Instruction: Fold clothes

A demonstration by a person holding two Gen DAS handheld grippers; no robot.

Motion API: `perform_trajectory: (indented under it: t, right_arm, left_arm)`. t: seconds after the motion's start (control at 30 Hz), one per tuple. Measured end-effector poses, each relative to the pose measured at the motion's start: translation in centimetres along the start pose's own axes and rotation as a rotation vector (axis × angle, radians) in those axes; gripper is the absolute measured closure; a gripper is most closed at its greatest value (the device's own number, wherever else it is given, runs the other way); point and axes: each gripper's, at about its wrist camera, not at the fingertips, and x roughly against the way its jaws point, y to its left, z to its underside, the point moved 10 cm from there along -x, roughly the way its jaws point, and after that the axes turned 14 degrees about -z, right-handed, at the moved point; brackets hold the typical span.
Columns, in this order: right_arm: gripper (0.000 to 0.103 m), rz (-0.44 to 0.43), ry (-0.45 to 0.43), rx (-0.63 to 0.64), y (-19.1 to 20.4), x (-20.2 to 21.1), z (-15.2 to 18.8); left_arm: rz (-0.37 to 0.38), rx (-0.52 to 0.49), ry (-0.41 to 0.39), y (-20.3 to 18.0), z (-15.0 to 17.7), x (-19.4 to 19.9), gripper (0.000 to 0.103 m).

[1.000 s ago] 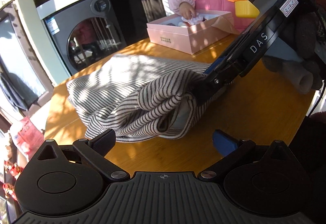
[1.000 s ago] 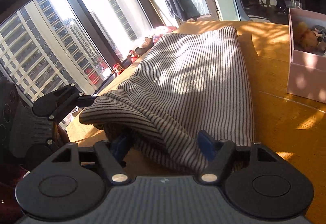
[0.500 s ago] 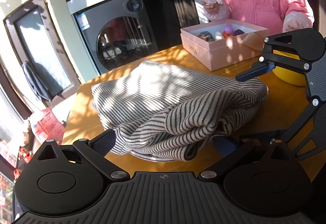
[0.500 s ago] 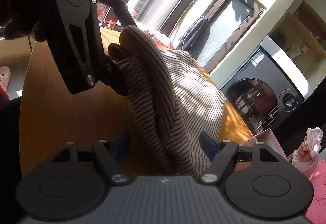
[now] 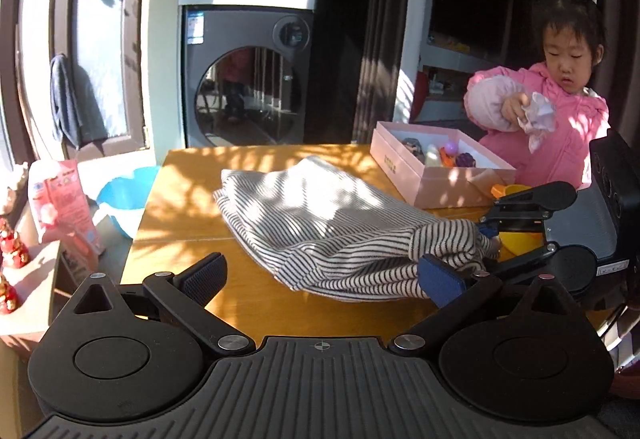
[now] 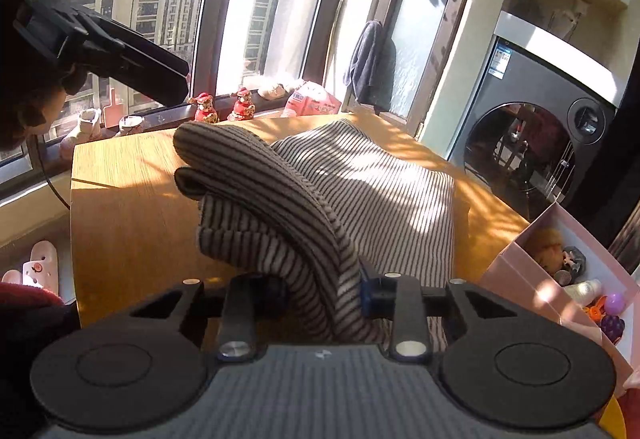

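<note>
A grey-and-white striped garment lies folded on the wooden table. My left gripper is open and holds nothing; the garment's near edge lies just beyond its right pad. My right gripper has its jaws closing, and its pads squeeze a thick fold of the striped garment, lifted off the table. In the left wrist view the right gripper clamps the garment's right end. One of the left gripper's fingers hangs at the upper left, away from the cloth.
A pink box of toys stands at the table's far right, with a child in a pink jacket behind it. A yellow cup sits by the right gripper. A washing machine, a blue basin and a windowsill with figurines surround the table.
The right gripper's jaws have come together on the garment fold. Both views have rolled to level. The left gripper has drawn back and up from the garment, still open.
</note>
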Motion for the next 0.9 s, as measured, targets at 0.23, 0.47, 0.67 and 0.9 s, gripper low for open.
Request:
perform_trajectory:
  t: [0.23, 0.47, 0.67, 0.9]
  right_arm:
    - [0.074, -0.074, 0.053, 0.203, 5.3, 5.6, -2.4]
    - [0.075, -0.218, -0.019, 0.111, 3.0, 7.6, -9.3]
    - [0.066, -0.281, 0.068, -0.097, -5.4, -4.0, -6.0]
    - [0.037, -0.235, -0.021, -0.287, -8.7, -7.5, -3.6]
  left_arm:
    - [0.029, 0.042, 0.082, -0.6, -0.6, -5.9, 0.000]
    - [0.081, -0.108, 0.196, -1.6, 3.3, -8.6, 0.014]
    - [-0.038, -0.044, 0.233, 3.6, 4.3, -8.2, 0.021]
    - [0.046, -0.024, 0.058, 3.7, -1.0, -2.1, 0.014]
